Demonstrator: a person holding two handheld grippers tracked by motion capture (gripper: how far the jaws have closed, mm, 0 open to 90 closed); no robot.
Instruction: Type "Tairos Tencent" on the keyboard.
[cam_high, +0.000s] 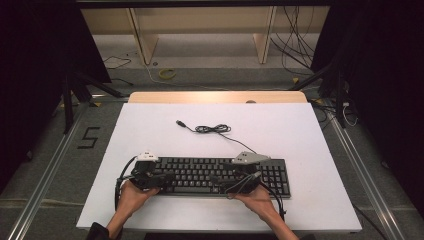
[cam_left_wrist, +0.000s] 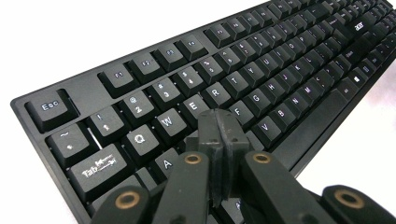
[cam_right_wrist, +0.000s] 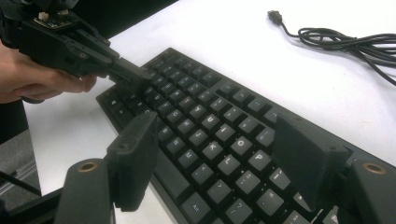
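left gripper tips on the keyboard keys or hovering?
Cannot tell. In the left gripper view the shut left gripper ends over the keyboard near the D key, hiding any gap. In the right gripper view it meets the keys, contact unclear.

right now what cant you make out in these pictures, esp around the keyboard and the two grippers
- Left gripper, left gripper view: its shut tips cover the key under them, so which key, and whether they touch it, cannot be told.
- Keyboard, high view: key legends too small; both hands cover its front edge.
- Keyboard, right gripper view: near end cut off by the bottom edge and hidden behind the open right gripper.
- Cable: runs off the right edge.
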